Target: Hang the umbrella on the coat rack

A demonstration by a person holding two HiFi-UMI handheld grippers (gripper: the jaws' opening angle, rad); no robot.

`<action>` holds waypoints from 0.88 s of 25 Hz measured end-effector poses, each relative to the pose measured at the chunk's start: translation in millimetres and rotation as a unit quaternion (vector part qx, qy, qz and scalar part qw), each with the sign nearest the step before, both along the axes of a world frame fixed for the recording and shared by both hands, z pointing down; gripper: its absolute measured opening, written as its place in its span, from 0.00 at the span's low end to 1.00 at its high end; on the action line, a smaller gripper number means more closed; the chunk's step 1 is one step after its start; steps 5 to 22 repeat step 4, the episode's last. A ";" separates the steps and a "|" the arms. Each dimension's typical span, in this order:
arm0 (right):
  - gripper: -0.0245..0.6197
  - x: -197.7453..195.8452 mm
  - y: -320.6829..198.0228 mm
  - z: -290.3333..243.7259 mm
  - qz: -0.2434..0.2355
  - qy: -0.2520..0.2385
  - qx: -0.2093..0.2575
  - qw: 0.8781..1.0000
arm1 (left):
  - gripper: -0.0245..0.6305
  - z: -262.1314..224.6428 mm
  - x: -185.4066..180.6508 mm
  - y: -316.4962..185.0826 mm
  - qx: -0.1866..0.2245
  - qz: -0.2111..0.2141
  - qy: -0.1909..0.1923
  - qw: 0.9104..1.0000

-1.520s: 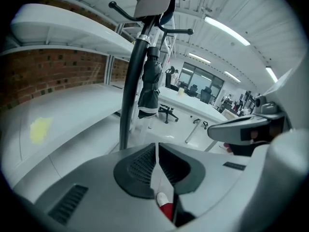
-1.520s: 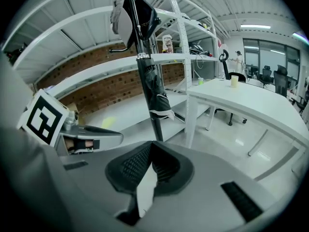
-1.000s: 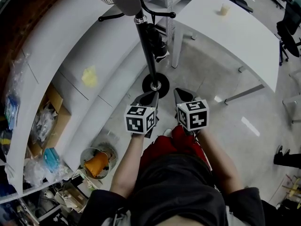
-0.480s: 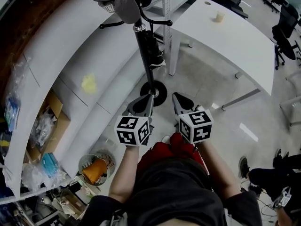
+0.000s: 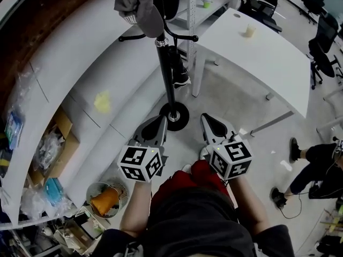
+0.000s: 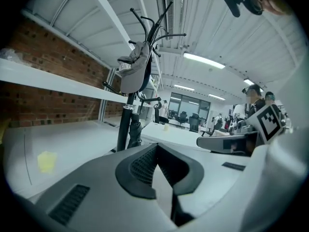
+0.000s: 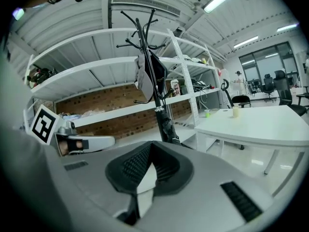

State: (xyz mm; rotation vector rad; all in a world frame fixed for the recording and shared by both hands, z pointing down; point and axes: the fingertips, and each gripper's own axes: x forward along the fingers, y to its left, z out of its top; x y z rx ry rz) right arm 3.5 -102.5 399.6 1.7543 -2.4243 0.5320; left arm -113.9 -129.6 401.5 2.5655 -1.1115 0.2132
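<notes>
coat rack (image 5: 165, 74) top cut off, bystander (image 5: 313, 162) cropped at edge

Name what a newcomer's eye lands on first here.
The tall black coat rack stands at centre, between the white curved shelves and the white table. A grey garment is draped on top of it, and a folded black umbrella hangs beside its pole. Below it, the left gripper and right gripper, each bearing a marker cube, point toward it, both shut and empty.
</notes>
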 end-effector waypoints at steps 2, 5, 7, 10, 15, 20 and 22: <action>0.06 1.6 3.9 -8.7 0.003 -0.008 0.009 1.000 | 0.05 -7.7 -2.9 2.7 0.007 0.002 0.005 1.000; 0.06 3.0 7.7 -18.2 0.009 -0.017 0.018 1.000 | 0.05 -15.8 -6.1 5.4 0.015 0.004 0.010 1.000; 0.06 3.0 7.7 -18.2 0.009 -0.017 0.018 1.000 | 0.05 -15.8 -6.1 5.4 0.015 0.004 0.010 1.000; 0.06 3.0 7.7 -18.2 0.009 -0.017 0.018 1.000 | 0.05 -15.8 -6.1 5.4 0.015 0.004 0.010 1.000; 0.06 3.0 7.7 -18.2 0.009 -0.017 0.018 1.000 | 0.05 -15.8 -6.1 5.4 0.015 0.004 0.010 1.000; 0.06 3.0 7.7 -18.2 0.009 -0.017 0.018 1.000 | 0.05 -15.8 -6.1 5.4 0.015 0.004 0.010 1.000; 0.06 3.0 7.7 -18.2 0.009 -0.017 0.018 1.000 | 0.05 -15.8 -6.1 5.4 0.015 0.004 0.010 1.000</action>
